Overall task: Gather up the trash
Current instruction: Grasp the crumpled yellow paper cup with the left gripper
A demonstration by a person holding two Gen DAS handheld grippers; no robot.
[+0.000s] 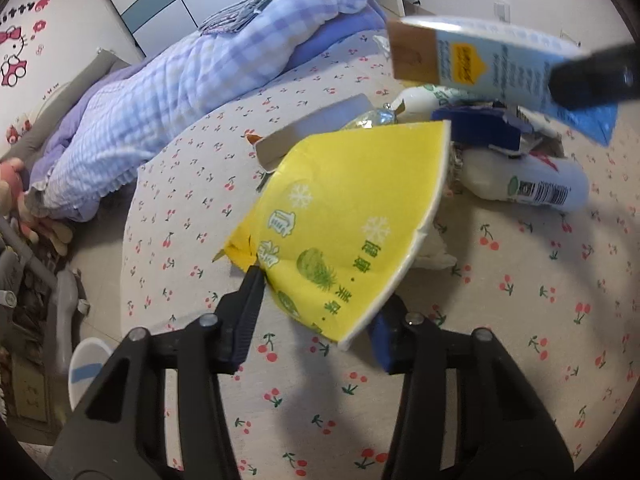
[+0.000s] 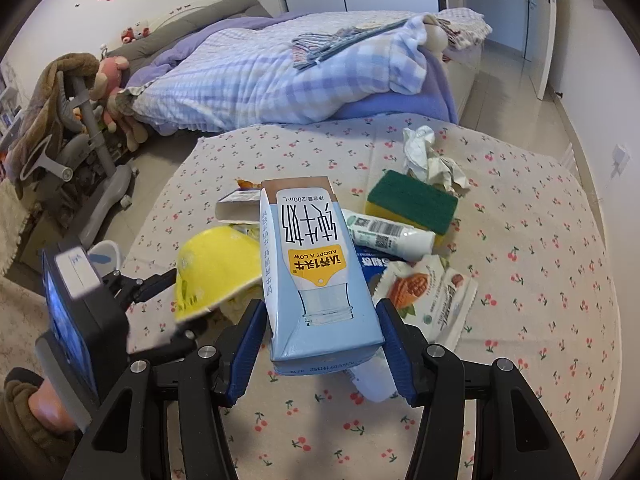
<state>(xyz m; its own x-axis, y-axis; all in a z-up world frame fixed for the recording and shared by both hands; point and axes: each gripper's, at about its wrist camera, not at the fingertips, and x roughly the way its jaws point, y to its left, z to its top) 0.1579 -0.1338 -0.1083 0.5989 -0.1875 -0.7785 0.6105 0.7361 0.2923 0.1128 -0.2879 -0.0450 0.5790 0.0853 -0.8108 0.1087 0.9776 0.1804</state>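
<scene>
My left gripper [image 1: 320, 304] is shut on a flattened yellow paper cup [image 1: 352, 216] and holds it above the cherry-print cloth [image 1: 520, 320]. The cup also shows in the right wrist view [image 2: 212, 268], with the left gripper [image 2: 160, 284] behind it. My right gripper [image 2: 320, 340] is shut on a light-blue milk carton [image 2: 312, 272], held above the trash pile; the carton shows at the upper right of the left wrist view [image 1: 492, 60]. On the cloth lie a white bottle [image 2: 388, 232], a snack wrapper [image 2: 428, 292], a green-yellow sponge [image 2: 412, 200] and crumpled tissue [image 2: 428, 156].
A bed with a lilac checked quilt [image 2: 280, 76] stands behind the cloth. A grey chair with plush toys [image 2: 84, 120] is at the left. A small flat box [image 2: 236, 204] and a second white bottle [image 1: 532, 180] lie in the pile. A slippered foot [image 2: 28, 404] is at lower left.
</scene>
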